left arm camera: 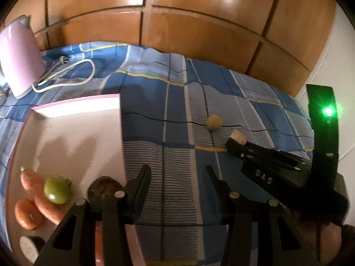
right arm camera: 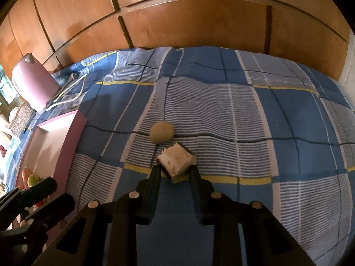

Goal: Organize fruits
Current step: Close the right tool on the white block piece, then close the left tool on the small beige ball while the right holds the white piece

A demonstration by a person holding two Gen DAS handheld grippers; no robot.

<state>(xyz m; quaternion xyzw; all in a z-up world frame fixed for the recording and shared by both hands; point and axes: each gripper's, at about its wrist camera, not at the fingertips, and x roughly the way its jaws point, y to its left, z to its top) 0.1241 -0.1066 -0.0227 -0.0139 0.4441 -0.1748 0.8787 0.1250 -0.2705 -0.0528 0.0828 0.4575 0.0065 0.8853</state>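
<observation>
My right gripper [right arm camera: 175,169] is shut on a pale wedge-shaped fruit piece [right arm camera: 176,160] and holds it just above the blue checked cloth; it also shows in the left wrist view [left arm camera: 238,137]. A small round tan fruit [right arm camera: 162,131] lies on the cloth just beyond it, also seen from the left wrist [left arm camera: 213,122]. My left gripper [left arm camera: 177,173] is open and empty beside the right wall of a pink-rimmed white tray [left arm camera: 77,137]. The tray holds a carrot [left arm camera: 42,197], a green fruit [left arm camera: 57,189], an orange fruit [left arm camera: 26,214] and a dark brown fruit [left arm camera: 103,189].
A pink electric kettle [right arm camera: 33,86] with a white cord [left arm camera: 73,75] stands at the back left of the cloth. A wooden panelled wardrobe [right arm camera: 188,22] runs along the far edge. A grey round thing [left arm camera: 28,247] lies at the tray's near corner.
</observation>
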